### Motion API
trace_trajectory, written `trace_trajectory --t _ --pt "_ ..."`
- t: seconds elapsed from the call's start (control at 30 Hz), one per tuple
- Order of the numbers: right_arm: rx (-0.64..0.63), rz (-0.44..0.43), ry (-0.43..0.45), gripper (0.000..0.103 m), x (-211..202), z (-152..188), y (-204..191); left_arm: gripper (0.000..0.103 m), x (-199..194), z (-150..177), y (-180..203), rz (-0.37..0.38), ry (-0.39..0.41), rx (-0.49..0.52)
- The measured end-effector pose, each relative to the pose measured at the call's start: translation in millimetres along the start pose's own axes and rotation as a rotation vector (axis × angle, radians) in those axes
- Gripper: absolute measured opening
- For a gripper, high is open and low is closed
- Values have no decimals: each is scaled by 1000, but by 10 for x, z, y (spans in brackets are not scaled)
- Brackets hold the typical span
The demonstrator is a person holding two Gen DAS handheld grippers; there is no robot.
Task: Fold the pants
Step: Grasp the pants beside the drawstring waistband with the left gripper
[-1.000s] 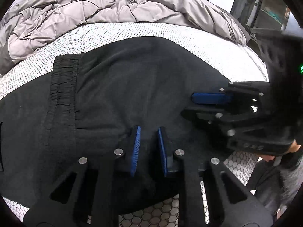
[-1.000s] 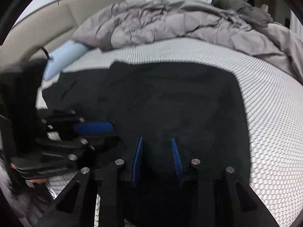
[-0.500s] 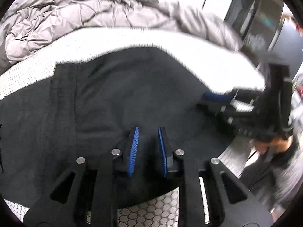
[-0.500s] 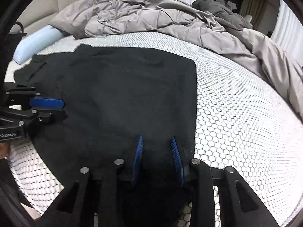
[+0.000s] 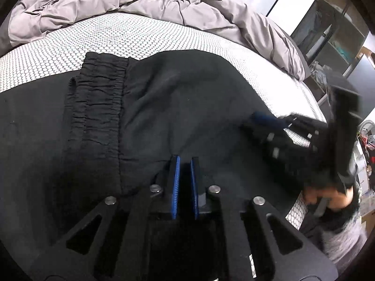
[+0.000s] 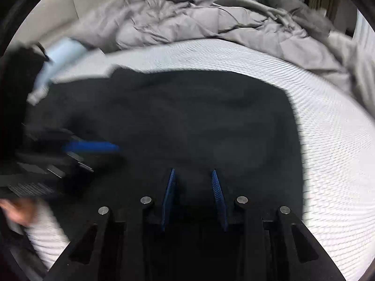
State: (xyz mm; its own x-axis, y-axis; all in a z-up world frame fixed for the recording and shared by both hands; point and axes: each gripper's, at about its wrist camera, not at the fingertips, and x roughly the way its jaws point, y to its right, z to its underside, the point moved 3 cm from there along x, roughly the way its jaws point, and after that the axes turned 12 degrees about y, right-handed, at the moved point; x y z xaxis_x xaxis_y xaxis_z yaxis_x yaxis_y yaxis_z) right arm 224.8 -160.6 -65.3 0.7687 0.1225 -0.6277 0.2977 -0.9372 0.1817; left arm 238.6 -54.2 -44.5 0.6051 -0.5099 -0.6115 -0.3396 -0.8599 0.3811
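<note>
The black pants [image 5: 164,107] lie spread flat on the bed [image 5: 121,35], on its white honeycomb-patterned cover, with the gathered elastic waistband [image 5: 98,98] toward the left in the left wrist view. A rumpled grey duvet [image 5: 98,2] is bunched along the far side of the bed.

Left gripper [image 5: 185,161]: angled down onto the pants just right of the waistband. Its jaws are closing, only a narrow gap remaining, with dark cloth between the blue pads [image 5: 175,182]; whether the pads press on it cannot be told.

Right gripper [image 6: 193,175]: angled down over the pants near their right edge. Its jaws stand partly apart with black cloth between them; whether the pads grip it cannot be told. The right wrist view is motion-blurred.
</note>
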Motion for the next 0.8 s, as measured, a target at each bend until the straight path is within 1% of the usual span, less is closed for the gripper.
trace_trajectory --t 0.03,0.07,0.1,0.17,0.27,0.33,0.4,0.43,0.53,0.57,0.6,0.67,0.73,0.8 --pt "1 88 -2 32 -35 25 146 8 2 6 4 -6 0 4" --pt "14 113 1 32 -69 41 229 8 13 14 18 -15 -1 14" --pt "60 106 -5 32 -99 88 351 8 15 15 32 -28 0 25" --pt "102 83 0 32 -156 136 454 9 -5 -14 85 -59 8 44" --pt "109 64 44 33 -263 65 471 9 -153 -74 268 -89 48 103" --pt "130 12 64 34 -343 28 437 10 -257 -135 384 -98 80 140" --pt "161 -51 69 36 -394 1 379 14 -256 -226 446 -110 90 156" --pt "161 -64 65 37 -398 5 350 19 -193 -271 446 -124 79 157" --pt "139 -89 48 39 -363 25 191 19 97 -332 290 -204 15 132" --pt "134 -102 33 40 -309 51 126 19 188 -319 193 -202 -8 96" --pt "116 -112 10 40 -245 70 98 19 255 -319 121 -182 -16 62" --pt "80 -101 0 40 -193 108 78 16 250 -313 9 -136 -5 -10" --pt "89 -106 -11 40 -179 119 139 16 218 -312 11 -127 6 -14" --pt "121 -101 -16 40 -209 133 250 16 170 -288 50 -142 24 1"
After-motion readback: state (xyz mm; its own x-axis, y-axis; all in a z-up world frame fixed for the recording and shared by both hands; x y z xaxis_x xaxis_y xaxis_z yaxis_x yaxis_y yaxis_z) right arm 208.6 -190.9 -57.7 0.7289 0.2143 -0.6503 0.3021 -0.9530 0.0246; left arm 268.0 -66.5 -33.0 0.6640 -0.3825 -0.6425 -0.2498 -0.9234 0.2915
